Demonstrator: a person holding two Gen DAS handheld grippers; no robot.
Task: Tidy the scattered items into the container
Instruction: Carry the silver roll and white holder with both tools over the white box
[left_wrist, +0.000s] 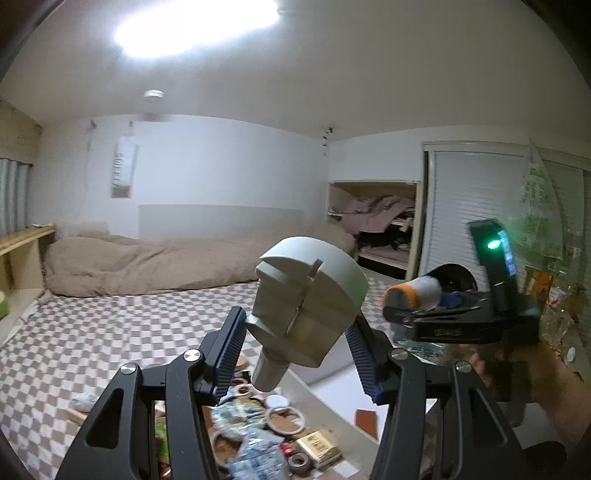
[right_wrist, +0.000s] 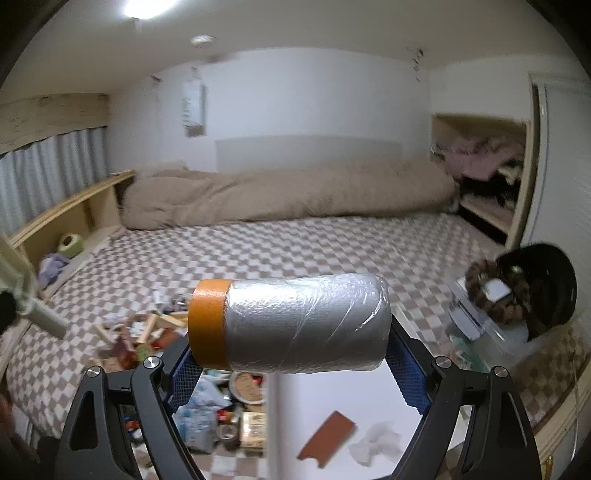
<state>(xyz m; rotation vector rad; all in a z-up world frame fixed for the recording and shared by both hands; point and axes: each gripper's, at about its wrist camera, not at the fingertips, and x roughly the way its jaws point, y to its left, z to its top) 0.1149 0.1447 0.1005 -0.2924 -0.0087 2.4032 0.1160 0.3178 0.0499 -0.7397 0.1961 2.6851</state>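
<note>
Left gripper (left_wrist: 297, 334): fingers clamp grey plastic fitting (left_wrist: 308, 299), frame centre, raised over clutter pile (left_wrist: 255, 428). Right gripper (right_wrist: 295, 363): fingers clamp film roll (right_wrist: 291, 325), centre, above white desk (right_wrist: 332, 391) edge.

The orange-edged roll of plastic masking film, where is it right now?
The orange-edged roll of plastic masking film is clamped crosswise in the right gripper, held above the white table.

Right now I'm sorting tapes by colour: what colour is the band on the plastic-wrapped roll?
Orange, at the left end of the roll; clearest in the right wrist view.
</note>
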